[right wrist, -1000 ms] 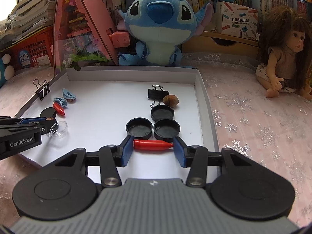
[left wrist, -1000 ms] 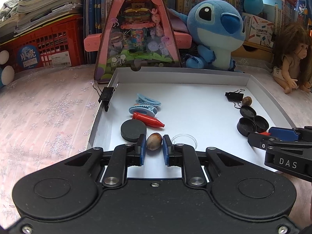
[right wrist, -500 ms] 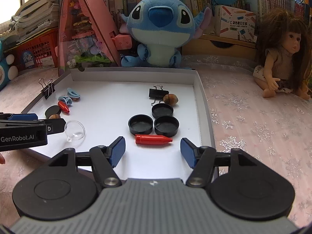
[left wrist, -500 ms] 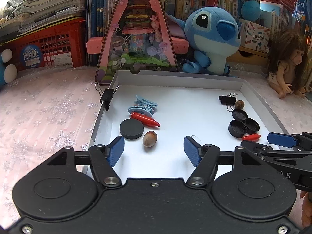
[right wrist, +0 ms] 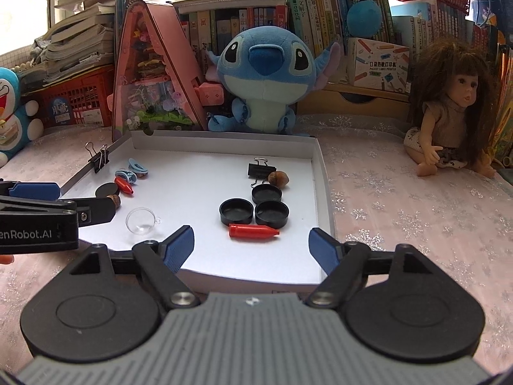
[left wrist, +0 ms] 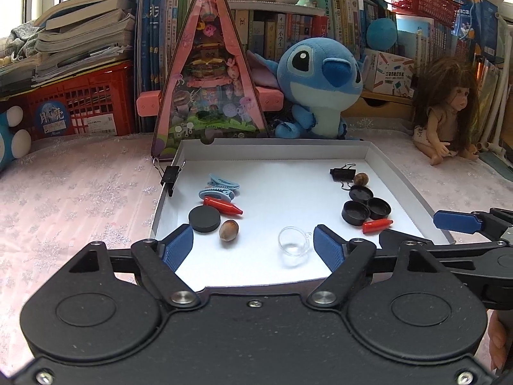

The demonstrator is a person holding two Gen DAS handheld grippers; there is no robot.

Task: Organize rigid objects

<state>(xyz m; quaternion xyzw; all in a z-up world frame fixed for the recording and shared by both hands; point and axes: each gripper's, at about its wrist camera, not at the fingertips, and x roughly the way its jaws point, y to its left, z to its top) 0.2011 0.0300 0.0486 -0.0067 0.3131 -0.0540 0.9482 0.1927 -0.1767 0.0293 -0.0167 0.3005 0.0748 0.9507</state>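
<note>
Both my tongs are spreading right now and neither has anything between its pads. My left gripper (left wrist: pixel 253 247) hangs over the near edge of the shallow white cardboard tray (left wrist: pixel 275 151), with the brown oval nut (left wrist: pixel 228 230) lying free on the floor just ahead of its left pad, beside the flat black disc (left wrist: pixel 204 219). My right gripper (right wrist: pixel 251 246) has the red bullet-shaped plastic piece (right wrist: pixel 253 232) loose ahead of it, just in front of the three black round caps (right wrist: pixel 253 207). I read this as the release step: two pieces set by their groups. One stray remains, the clear glass half-dome (left wrist: pixel 293 245), near my left gripper's right pad. Next calls for a gentle pinch; it looks slippery and could skid.
</note>
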